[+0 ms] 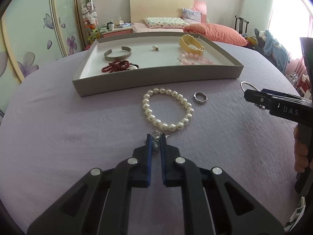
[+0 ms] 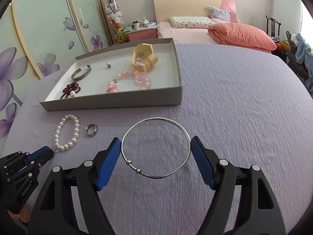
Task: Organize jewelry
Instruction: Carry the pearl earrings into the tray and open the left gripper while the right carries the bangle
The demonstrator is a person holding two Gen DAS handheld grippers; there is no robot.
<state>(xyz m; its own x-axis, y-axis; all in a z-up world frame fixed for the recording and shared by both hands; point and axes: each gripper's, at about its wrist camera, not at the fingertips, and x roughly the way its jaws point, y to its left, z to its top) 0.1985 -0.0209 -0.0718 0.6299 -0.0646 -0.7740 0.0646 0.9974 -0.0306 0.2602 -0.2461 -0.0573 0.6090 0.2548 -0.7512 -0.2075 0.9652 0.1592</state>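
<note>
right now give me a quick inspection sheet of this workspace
surface: lilac textured cloth, no spills seen
job's things: grey tray holds cuff, red beads, small earring, yellow watch, pink beads; pearl bracelet and ring lie outside it on the cloth
clutter: nothing seen
grippers: left gripper shut on a small pendant; right gripper pinches a silver bangle across its width
cables: nothing seen
surroundings: bed, wardrobe doors, nightstand
</note>
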